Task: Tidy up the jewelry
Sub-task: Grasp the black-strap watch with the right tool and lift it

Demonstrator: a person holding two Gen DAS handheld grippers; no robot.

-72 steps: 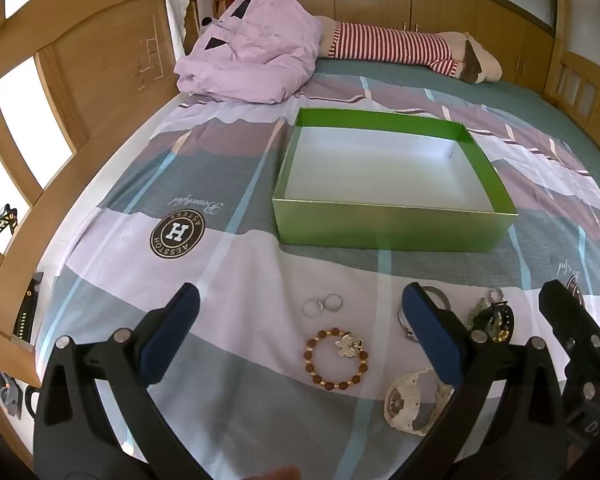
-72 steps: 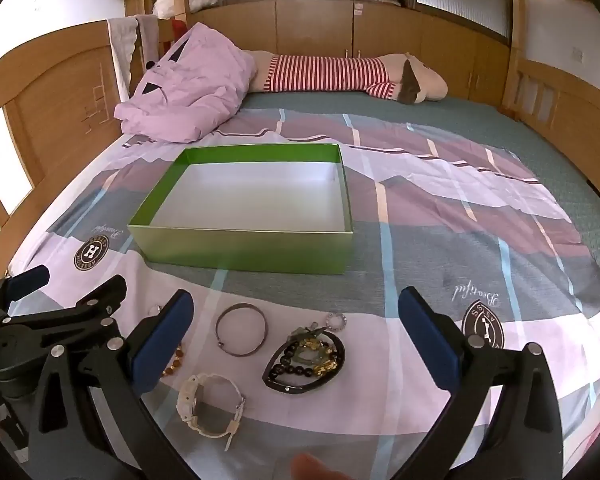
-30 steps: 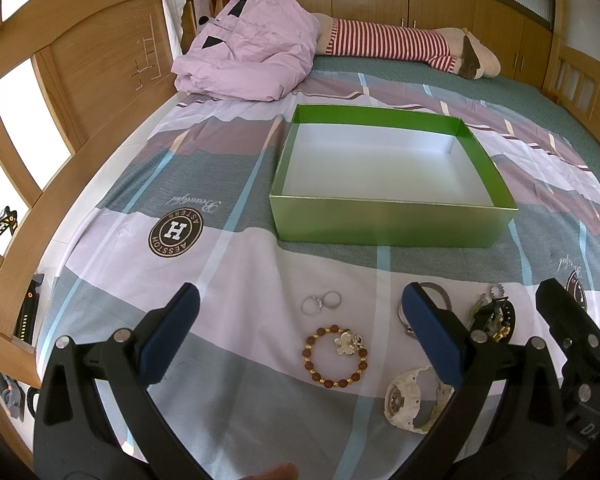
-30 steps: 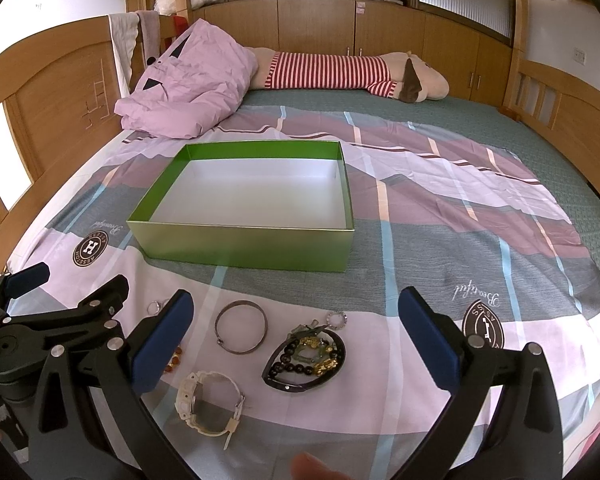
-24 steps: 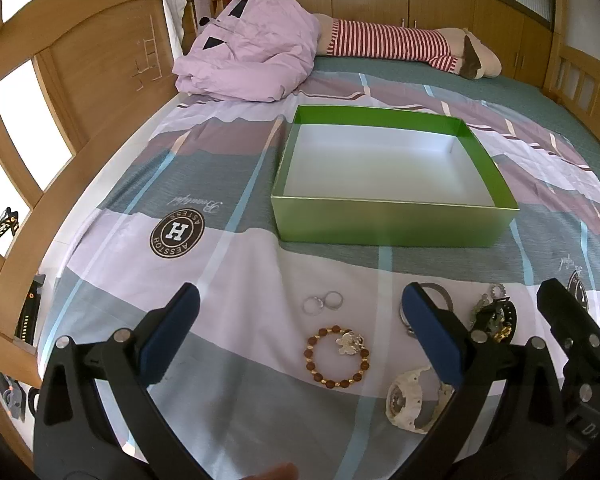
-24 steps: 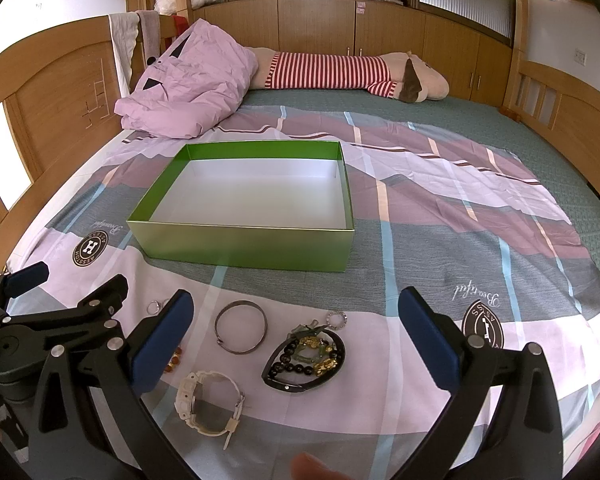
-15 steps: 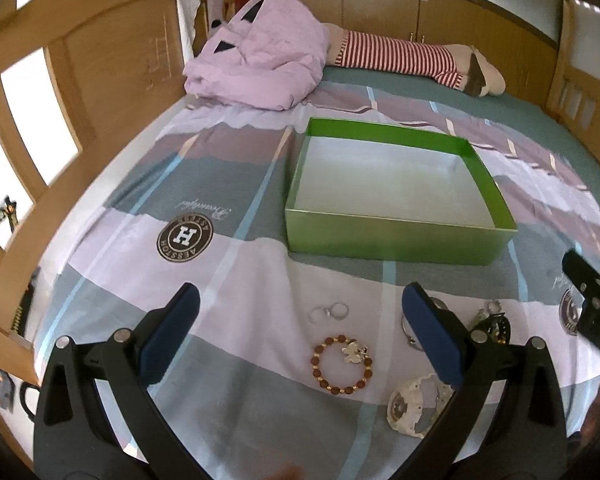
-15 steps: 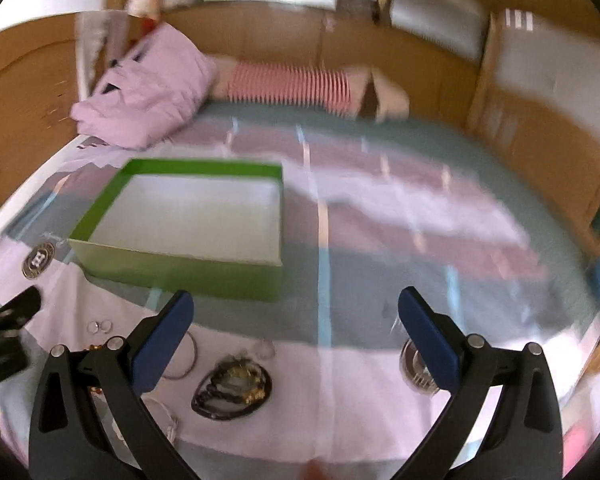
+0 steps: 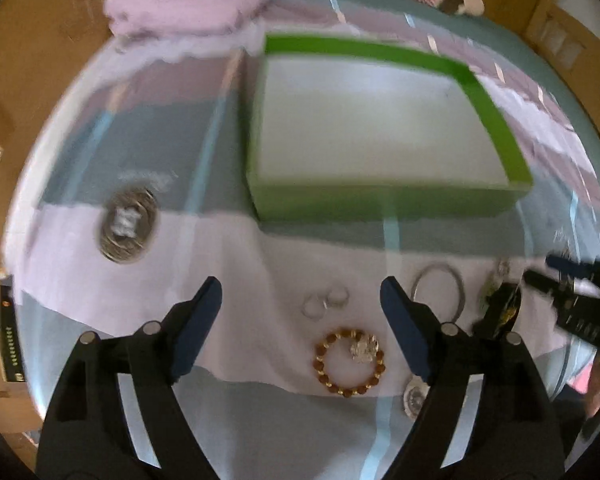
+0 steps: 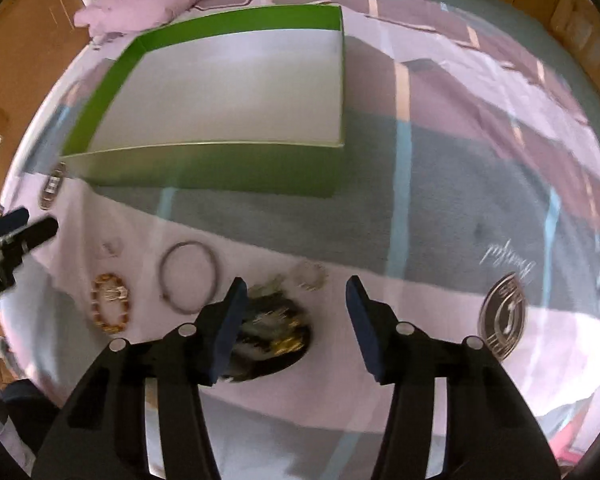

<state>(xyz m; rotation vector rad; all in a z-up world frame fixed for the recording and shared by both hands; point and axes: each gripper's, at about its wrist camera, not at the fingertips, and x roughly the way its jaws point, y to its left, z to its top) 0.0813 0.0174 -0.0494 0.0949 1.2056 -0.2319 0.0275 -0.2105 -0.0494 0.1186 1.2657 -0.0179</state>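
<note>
Over bead pile [image 10: 274, 328], R gripper [image 10: 294, 314] hangs wide open w/ L gripper [image 9: 300, 320] likewise open over rings [image 9: 326, 302]: approach step, next descend, pinch, carry to box [image 10: 204, 168].

Bedsheet [image 10: 440, 208]: cursive script [image 10: 508, 258], blurred, unreadable; round emblem [image 10: 504, 316], lettering illegible. Nothing else legible.

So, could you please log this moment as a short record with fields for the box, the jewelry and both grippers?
box: green box, white inside, nothing in it
jewelry: all on the bedspread in front of the box
pieces: amber bead bracelet, two small rings, silver bangle, dark bead pile
left gripper: open, above the rings
right gripper: open, over the dark bead pile
</note>
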